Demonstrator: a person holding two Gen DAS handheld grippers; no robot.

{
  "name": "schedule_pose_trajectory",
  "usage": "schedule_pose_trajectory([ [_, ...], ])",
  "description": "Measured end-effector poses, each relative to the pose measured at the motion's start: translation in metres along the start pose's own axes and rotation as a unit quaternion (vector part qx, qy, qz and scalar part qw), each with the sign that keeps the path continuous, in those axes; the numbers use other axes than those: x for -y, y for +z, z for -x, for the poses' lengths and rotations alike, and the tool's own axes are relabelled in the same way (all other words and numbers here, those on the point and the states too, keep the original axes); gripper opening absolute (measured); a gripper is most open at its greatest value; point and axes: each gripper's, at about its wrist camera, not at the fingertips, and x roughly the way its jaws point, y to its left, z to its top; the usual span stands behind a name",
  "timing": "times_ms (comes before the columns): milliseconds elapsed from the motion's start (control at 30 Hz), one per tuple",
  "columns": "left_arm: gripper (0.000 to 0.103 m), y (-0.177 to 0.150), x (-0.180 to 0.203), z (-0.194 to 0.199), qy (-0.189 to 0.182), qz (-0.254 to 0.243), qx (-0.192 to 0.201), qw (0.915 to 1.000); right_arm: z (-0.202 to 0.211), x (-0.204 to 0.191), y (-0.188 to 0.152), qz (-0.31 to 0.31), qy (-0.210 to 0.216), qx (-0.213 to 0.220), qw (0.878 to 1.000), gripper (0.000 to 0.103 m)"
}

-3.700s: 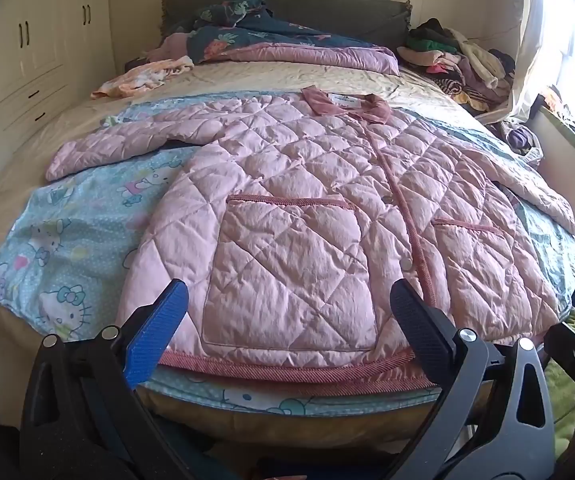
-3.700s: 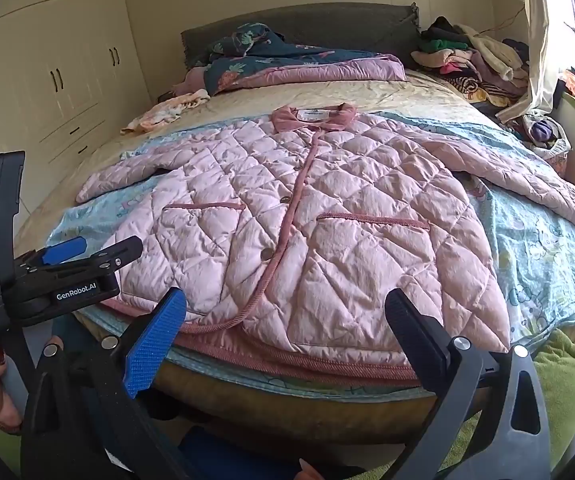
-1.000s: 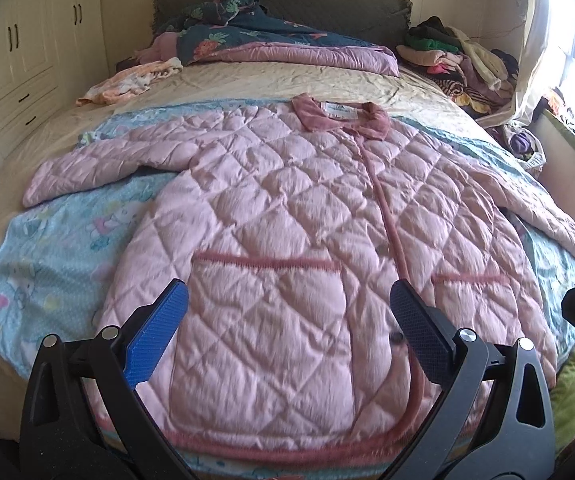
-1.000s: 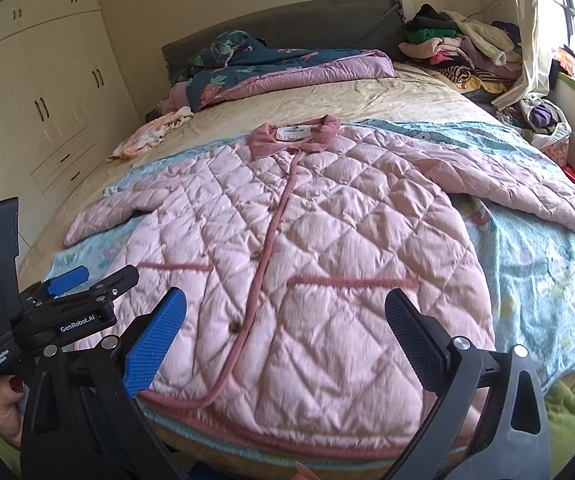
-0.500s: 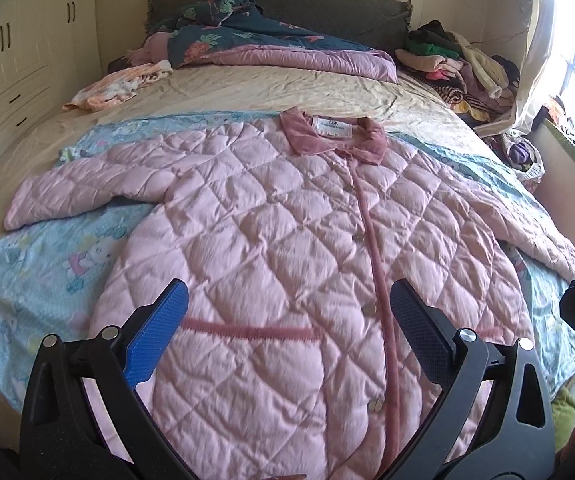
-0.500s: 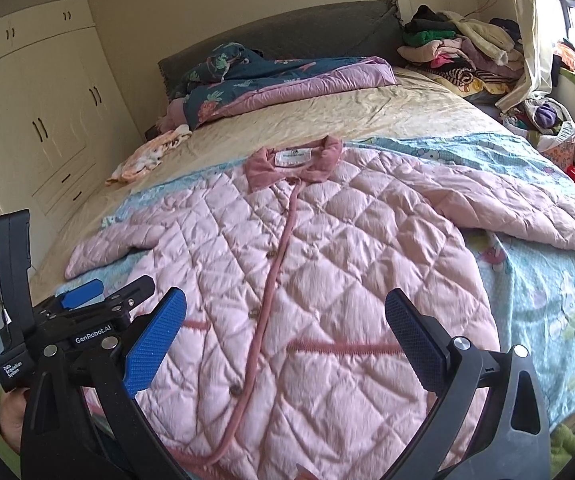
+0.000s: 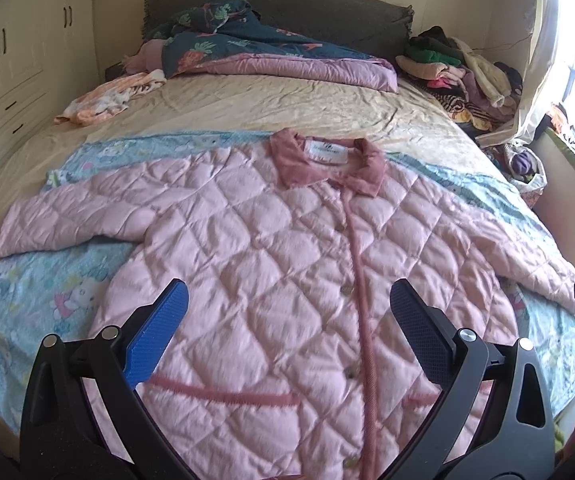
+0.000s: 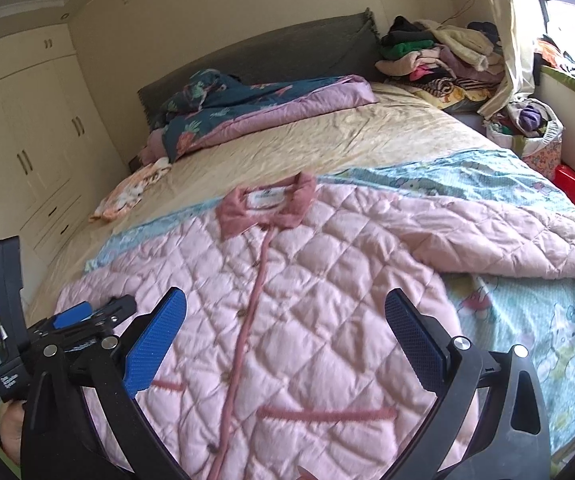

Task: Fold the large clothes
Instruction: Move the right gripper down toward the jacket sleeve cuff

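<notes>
Sunlit from a window on the right, a wide bed with a beige sheet (image 7: 287, 108) is carrying a pink quilted jacket with a darker pink collar (image 7: 287, 248), lying flat and buttoned on a light blue cartoon-print blanket (image 7: 35, 304). Left gripper (image 7: 287, 320) and right gripper (image 8: 285, 320) are both hovering above it, jaws spread wide, gripping nothing.

White neck label (image 7: 326, 151) inside pink jacket (image 7: 287, 272) collar, print too small to read, left gripper (image 8: 67, 332) lettering blurred
</notes>
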Motion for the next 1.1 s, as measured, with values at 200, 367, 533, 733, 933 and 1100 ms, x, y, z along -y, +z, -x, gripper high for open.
schedule_pose_trajectory([
  [200, 0.095, 0.023, 0.014, -0.012, -0.003, -0.002, 0.010, 0.9999, -0.006, 0.030, 0.023, -0.020, -0.021, 0.019, 0.999, 0.099],
  [367, 0.095, 0.037, 0.023, -0.026, -0.003, 0.002, 0.010, 0.9999, -0.012, 0.058, 0.040, -0.043, -0.039, 0.029, 0.998, 0.099],
  [533, 0.095, 0.049, 0.034, -0.040, -0.011, 0.001, 0.018, 0.9998, -0.016, 0.090, 0.053, -0.066, -0.065, 0.043, 0.995, 0.099],
  [733, 0.095, 0.058, 0.050, -0.060, -0.013, -0.010, 0.014, 0.9998, -0.026, 0.134, 0.052, -0.104, -0.098, 0.047, 0.989, 0.099],
  [933, 0.095, 0.064, 0.066, -0.084, -0.015, -0.021, -0.002, 0.9997, -0.037, 0.182, 0.045, -0.161, -0.119, 0.041, 0.979, 0.099],
  [1100, 0.095, 0.061, 0.080, -0.108, -0.010, -0.029, -0.015, 0.9994, -0.042, 0.224, 0.037, -0.199, -0.159, 0.043, 0.966, 0.099],
])
